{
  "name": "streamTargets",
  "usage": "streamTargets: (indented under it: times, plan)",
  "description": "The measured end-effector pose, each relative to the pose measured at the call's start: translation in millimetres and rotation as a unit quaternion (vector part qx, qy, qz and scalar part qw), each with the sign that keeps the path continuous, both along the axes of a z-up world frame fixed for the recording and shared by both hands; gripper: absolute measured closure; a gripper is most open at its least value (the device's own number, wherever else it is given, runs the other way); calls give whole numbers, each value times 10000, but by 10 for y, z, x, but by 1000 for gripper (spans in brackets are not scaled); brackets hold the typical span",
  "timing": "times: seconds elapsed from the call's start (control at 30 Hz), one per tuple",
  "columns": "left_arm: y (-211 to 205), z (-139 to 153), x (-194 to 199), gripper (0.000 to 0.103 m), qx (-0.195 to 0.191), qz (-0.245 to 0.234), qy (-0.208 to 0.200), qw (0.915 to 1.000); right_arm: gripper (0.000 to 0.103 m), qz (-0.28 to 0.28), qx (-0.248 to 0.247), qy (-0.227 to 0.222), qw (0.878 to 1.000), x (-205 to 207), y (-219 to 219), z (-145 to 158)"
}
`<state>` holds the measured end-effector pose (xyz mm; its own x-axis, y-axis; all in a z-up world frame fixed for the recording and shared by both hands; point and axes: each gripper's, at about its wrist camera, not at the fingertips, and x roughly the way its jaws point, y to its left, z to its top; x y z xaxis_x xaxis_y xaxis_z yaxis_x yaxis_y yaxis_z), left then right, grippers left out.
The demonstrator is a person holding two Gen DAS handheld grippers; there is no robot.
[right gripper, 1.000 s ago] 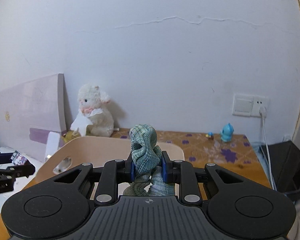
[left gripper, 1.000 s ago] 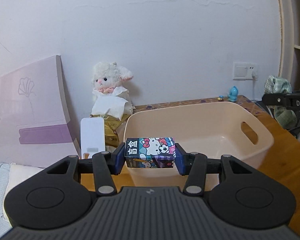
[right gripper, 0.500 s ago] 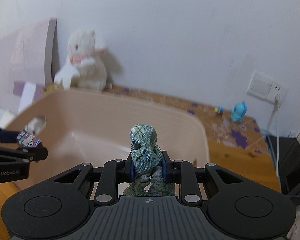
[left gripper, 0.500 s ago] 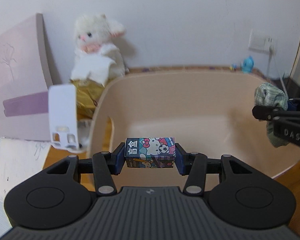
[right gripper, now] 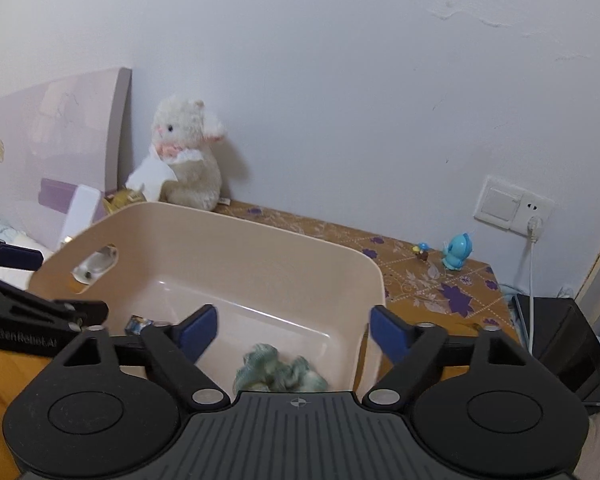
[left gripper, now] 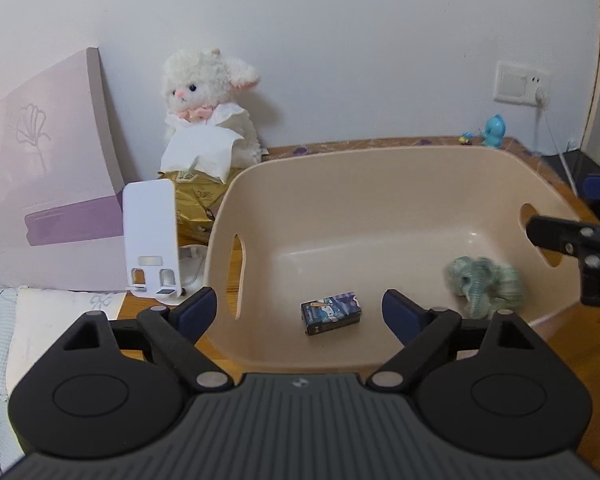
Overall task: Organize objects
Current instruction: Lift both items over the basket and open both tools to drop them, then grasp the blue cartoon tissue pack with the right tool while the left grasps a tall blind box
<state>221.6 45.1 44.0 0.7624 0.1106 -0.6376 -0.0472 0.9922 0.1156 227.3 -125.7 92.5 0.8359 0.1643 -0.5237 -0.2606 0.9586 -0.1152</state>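
Note:
A beige plastic basket (left gripper: 340, 168) with handle cut-outs stands on the wooden table; it also shows in the right wrist view (right gripper: 236, 236). A small Hello Kitty box (left gripper: 331, 313) lies on the basket floor, seen partly in the right wrist view (right gripper: 139, 325). A green crumpled cloth (left gripper: 485, 283) lies in the basket's right part, also in the right wrist view (right gripper: 280, 374). My left gripper (left gripper: 300, 312) is open and empty above the basket's near side. My right gripper (right gripper: 293, 330) is open and empty above the cloth.
A white plush lamb (left gripper: 206, 120) with tissues sits against the wall beside a pink board (left gripper: 40, 184). A white phone stand (left gripper: 151, 236) stands left of the basket. A blue toy figure (right gripper: 456, 251) and a wall socket (right gripper: 512, 210) are at the right.
Both grippers opened. The Hello Kitty box dropped from the left gripper and the green cloth from the right gripper, both onto the basket floor.

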Motion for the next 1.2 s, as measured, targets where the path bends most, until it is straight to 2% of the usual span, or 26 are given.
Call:
streamTargets:
  times: [0.1,0.23,0.37,0.63,0.87,1.03,1.2]
  plan:
    - [45,104,-164,7,39,118,-114,9999,9,43,-5,-58,10000,-174,-87,63]
    - [108,207,-381,5,-15,169,-198,9997,8,140,229,63,9996,-381,-210,93]
    - [143,194,-571,4,-37,157,-135,9998,8,198,182,167,9995,-591,-251,-16]
    - [189,-206,-843,4,-207,118,387,9990,8,185,78,680,9975,-763,-256,-529]
    - [158,-605,-837,4,-235,178,761,9967,8,185,-38,1119,9935,-803,-185,-936]
    - [106,-716,-747,4,-528,316,779,9951,8,190,-47,1339,9908,-749,-144,-1122]
    - [19,-730,-639,4,-751,563,658,9934,8,183,66,1332,9909,-735,-155,-1145]
